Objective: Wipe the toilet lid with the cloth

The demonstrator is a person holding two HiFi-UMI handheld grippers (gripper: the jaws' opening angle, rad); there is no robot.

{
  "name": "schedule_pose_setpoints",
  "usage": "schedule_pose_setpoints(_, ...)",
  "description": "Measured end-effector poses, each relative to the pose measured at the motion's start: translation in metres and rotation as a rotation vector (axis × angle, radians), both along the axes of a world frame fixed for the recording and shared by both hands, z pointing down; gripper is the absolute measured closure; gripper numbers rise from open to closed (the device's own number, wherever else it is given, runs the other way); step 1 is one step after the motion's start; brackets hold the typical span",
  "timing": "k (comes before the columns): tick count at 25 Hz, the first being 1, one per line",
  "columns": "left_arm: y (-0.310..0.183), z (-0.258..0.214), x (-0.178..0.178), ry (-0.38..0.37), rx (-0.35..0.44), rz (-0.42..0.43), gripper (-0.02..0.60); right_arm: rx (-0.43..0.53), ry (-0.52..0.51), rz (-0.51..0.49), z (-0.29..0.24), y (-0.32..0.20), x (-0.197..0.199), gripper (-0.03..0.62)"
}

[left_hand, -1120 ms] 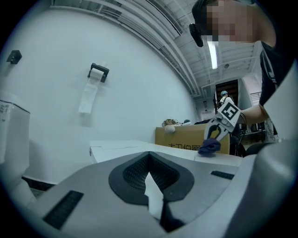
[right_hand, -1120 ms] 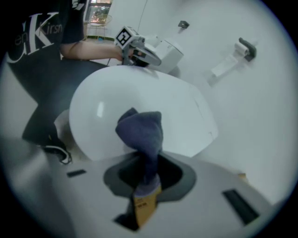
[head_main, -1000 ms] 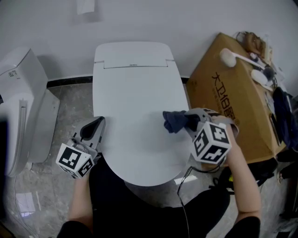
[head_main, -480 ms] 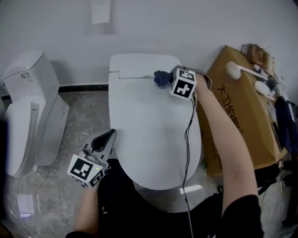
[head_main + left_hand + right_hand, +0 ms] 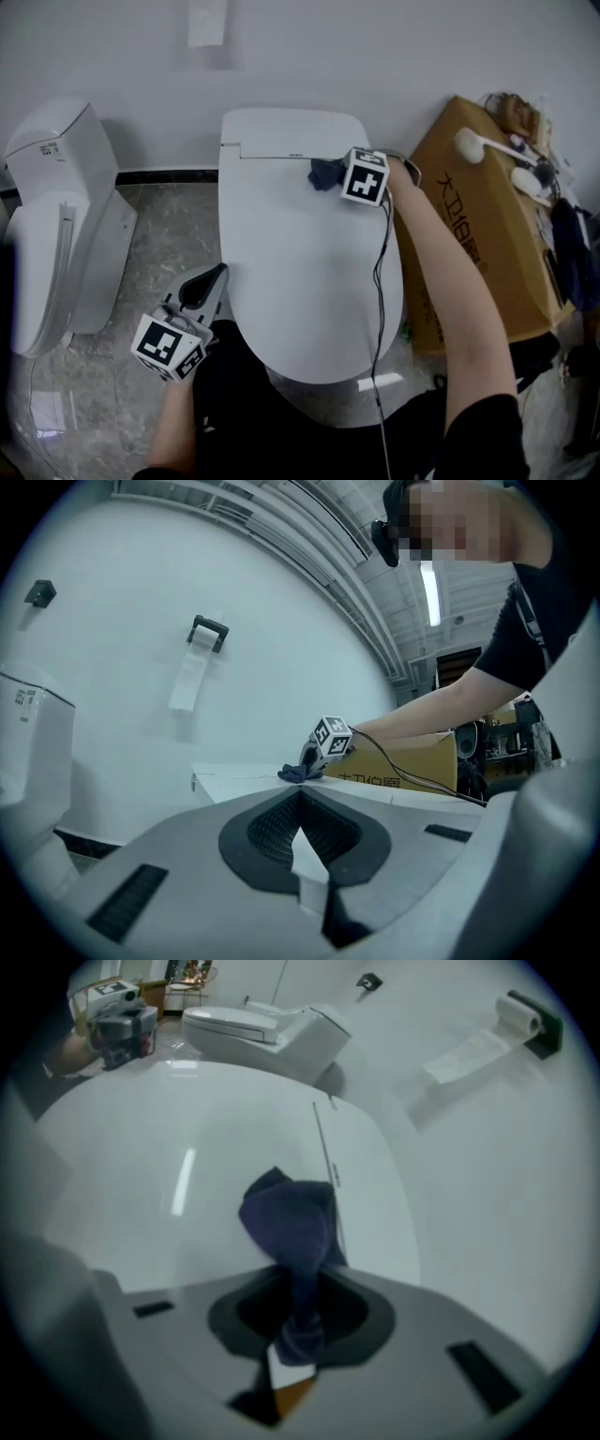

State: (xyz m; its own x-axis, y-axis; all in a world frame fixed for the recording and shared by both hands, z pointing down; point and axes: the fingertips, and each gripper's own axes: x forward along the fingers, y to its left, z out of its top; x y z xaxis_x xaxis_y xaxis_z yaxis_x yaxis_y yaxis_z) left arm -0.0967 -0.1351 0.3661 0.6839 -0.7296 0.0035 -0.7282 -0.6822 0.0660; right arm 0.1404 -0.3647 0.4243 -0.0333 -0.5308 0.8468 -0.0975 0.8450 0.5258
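The right hand-held gripper (image 5: 296,1340) is clamped on a dark blue cloth (image 5: 289,1218), one end of which is pinched between the jaws while the bunched rest hangs out ahead of them. In the head view this hand-held gripper (image 5: 336,172) is held at the far right part of the white toilet lid (image 5: 300,272), close to the hinge line, and the cloth (image 5: 322,174) is pressed against the lid surface there. A black cable (image 5: 379,281) is seen trailing from it back along the outstretched forearm.

The left hand-held gripper (image 5: 305,850) is seen with its jaws closed together and nothing between them. It (image 5: 212,279) is held low at the lid's left front edge, over the grey marbled floor (image 5: 159,234); whether it touches the rim cannot be told.

A second toilet (image 5: 56,206) is seen to the left against the white wall (image 5: 375,47), and a cardboard box (image 5: 478,234) stands just beside the lid on the right. A paper roll (image 5: 511,1016) is mounted on the wall.
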Motion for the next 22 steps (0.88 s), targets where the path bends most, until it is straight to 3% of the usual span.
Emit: schedule_pose_setpoints(22,-0.006,0.012,0.017,-0.015,-0.012,-0.008,0.568,-0.073,0.014,-0.037,0.006,0.111,0.017,0.514)
